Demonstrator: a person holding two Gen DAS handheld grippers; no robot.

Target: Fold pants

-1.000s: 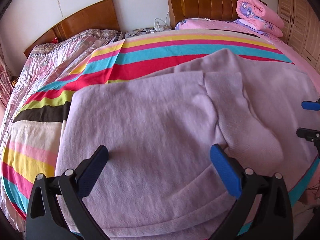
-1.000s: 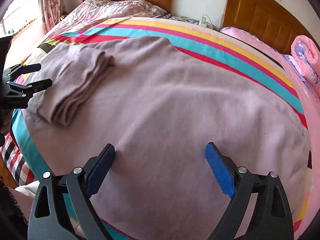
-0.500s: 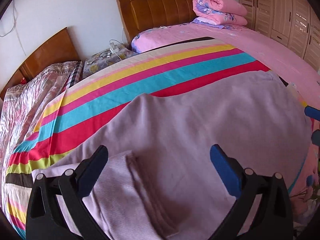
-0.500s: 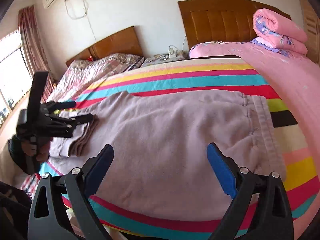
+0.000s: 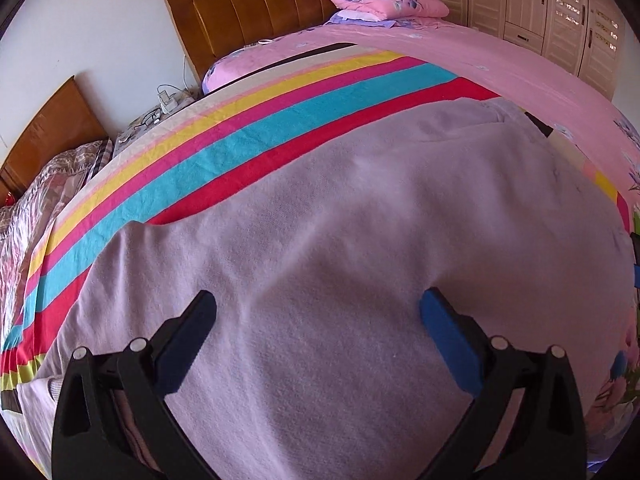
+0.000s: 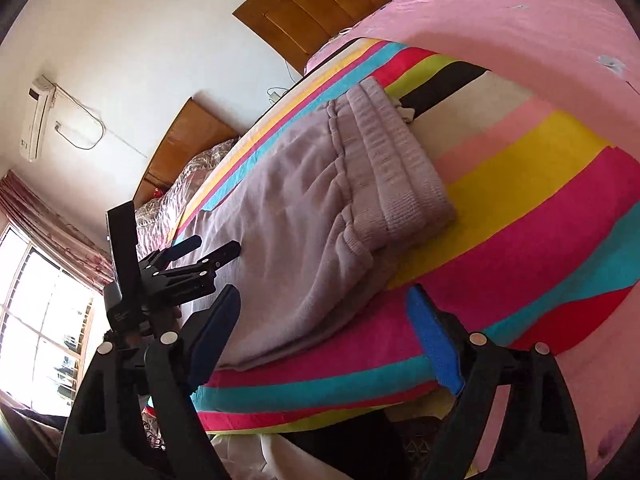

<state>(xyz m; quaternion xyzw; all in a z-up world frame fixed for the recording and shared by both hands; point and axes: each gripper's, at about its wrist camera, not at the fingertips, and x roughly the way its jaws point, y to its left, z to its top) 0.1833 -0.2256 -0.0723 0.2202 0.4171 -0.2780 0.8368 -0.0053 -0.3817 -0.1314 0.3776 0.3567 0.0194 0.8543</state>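
Lilac knit pants (image 5: 360,264) lie flat along the near edge of a bed (image 6: 540,184) covered in a rainbow-striped sheet, their long axis running parallel to that edge. The ribbed waistband (image 6: 396,168) marks the end on the right hand's side; the leg end, apparently already doubled back, shows only as a sliver beneath the left tool and is hard to read.

The right gripper (image 6: 324,336) hangs off the near edge just short of the waistband end, rolled steeply to one side. Its jaws stand wide apart and have just been narrowing a little, with only the garment's near hem and striped sheet showing between them and no cloth pinched. The left gripper (image 5: 318,332) hovers over the middle of the garment, pads spread wide and clamped on nothing.

The right hand looks the nearer to the waistband, so the next fold probably turns on it taking that end and carrying it along the long axis towards the legs.
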